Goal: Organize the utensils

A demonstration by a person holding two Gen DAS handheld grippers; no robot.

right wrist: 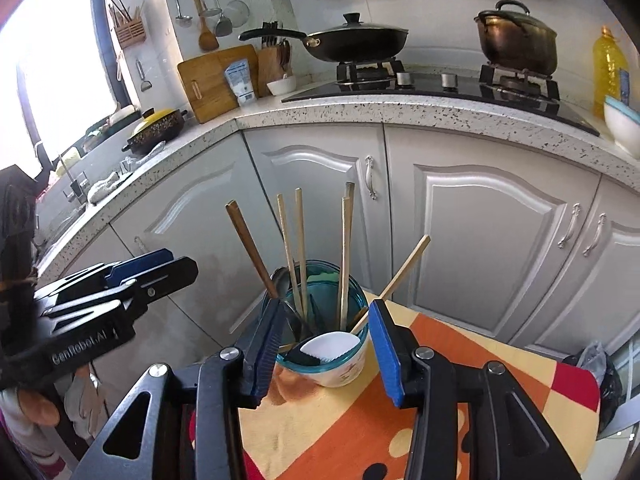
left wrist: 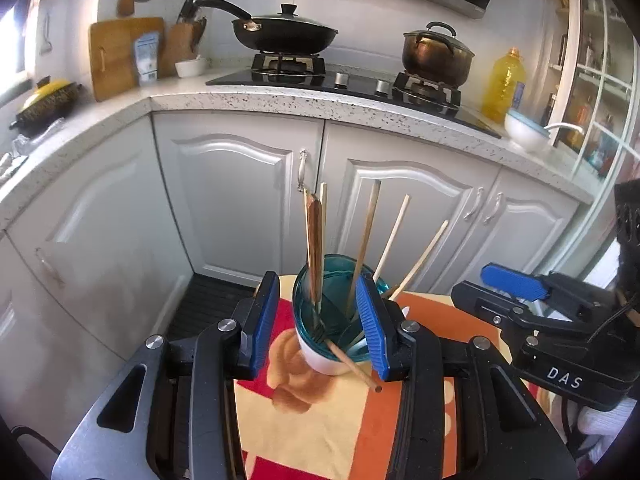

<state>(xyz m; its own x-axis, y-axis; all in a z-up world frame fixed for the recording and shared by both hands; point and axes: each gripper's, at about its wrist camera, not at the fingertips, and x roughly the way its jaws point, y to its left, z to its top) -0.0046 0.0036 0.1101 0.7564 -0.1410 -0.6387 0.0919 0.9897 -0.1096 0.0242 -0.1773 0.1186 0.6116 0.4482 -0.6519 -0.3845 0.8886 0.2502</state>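
The teal cup (left wrist: pixel 320 320) of chopsticks (left wrist: pixel 314 240) stands just ahead of both grippers — left gripper (left wrist: pixel 320 330) and right gripper (right wrist: pixel 328 342) gape apart, holding nothing.

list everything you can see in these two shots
teal jar: one, on white bowl
white bowl: one, on cloth
chopsticks: several, wood, upright in jar
fork: one, metal, in jar
cloth: one, orange, yellow, red, on table
wok: one, black, lidded, left burner
pot: one, dark, lidded, right burner
oil bottle: one, yellow, counter
cutting board: one, wood, against wall
left tool: blue pads, open
right tool: blue pads, open
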